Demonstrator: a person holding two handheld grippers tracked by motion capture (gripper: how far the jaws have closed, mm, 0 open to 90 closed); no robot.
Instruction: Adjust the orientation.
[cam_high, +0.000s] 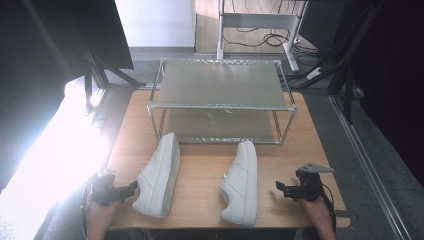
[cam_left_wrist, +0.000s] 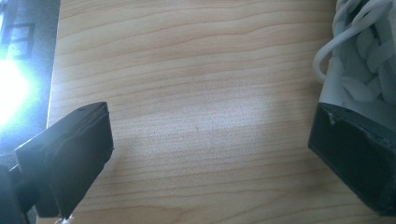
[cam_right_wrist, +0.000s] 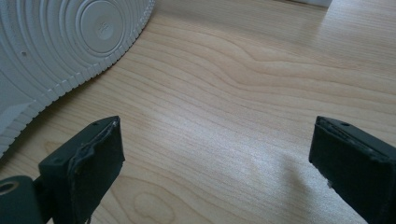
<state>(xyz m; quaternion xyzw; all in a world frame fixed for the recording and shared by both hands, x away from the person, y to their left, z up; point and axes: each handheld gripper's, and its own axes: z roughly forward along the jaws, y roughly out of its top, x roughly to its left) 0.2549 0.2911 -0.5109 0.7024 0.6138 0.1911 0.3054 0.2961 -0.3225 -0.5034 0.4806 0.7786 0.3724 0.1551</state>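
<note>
While jaws gape (both), sneakers (cam_high: 159, 176) lie.

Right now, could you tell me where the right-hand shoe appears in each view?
High view: right-hand shoe on its side, right of centre.
Right gripper view: its sole, top left.
Left gripper view: laces at right belong to the left shoe.
Shared landmark: the wooden table.

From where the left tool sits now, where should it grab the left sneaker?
Grip the left sneaker at its heel collar, coming from its left: it lies on its side, the open left tool is beside the heel, and the rim there looks thin enough to pinch.
</note>
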